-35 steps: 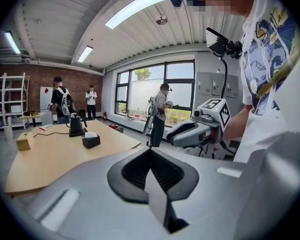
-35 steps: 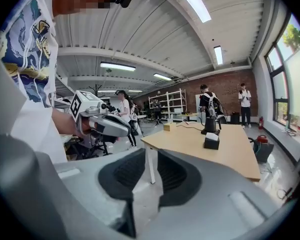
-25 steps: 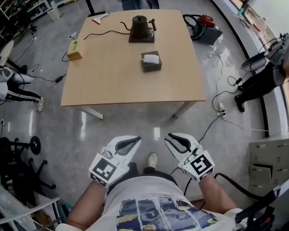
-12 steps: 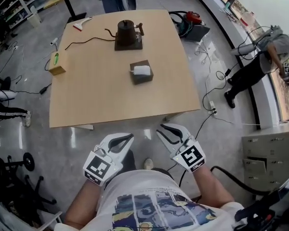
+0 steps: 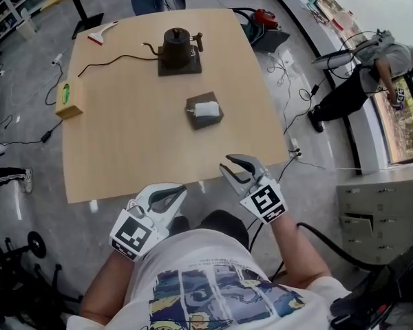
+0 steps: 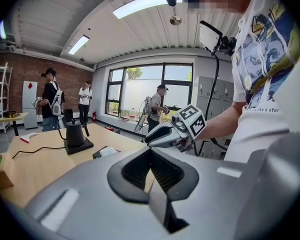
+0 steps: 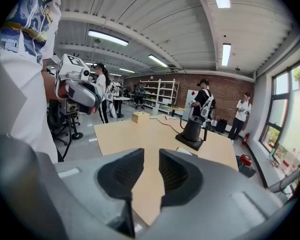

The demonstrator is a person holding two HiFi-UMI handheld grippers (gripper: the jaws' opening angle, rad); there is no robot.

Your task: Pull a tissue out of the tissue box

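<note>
The dark tissue box point(image 5: 204, 111), a white tissue point(image 5: 207, 108) sticking out of its top, stands mid-table on the wooden table point(image 5: 124, 143). Both grippers hover in front of the table's near edge, well short of the box. My left gripper point(image 5: 183, 190) is shut and empty; its tips meet in the left gripper view point(image 6: 151, 152). My right gripper point(image 5: 226, 163) reaches just over the table edge with its jaws opening and nothing between them; a gap shows in the right gripper view point(image 7: 151, 156). The box point(image 6: 105, 152) appears small past the left jaws.
A black kettle point(image 5: 178, 47) on its base stands at the far side, its cord trailing left. A small yellow box point(image 5: 69, 99) sits at the left edge. Cables, a red device point(image 5: 265, 18) and a grey cabinet point(image 5: 375, 212) are on the floor at right, where a person point(image 5: 368, 74) bends.
The table has drawn nearer as both grippers moved forward to its near edge. The right gripper's jaws have parted a little. The tissue box has not moved on the table.
</note>
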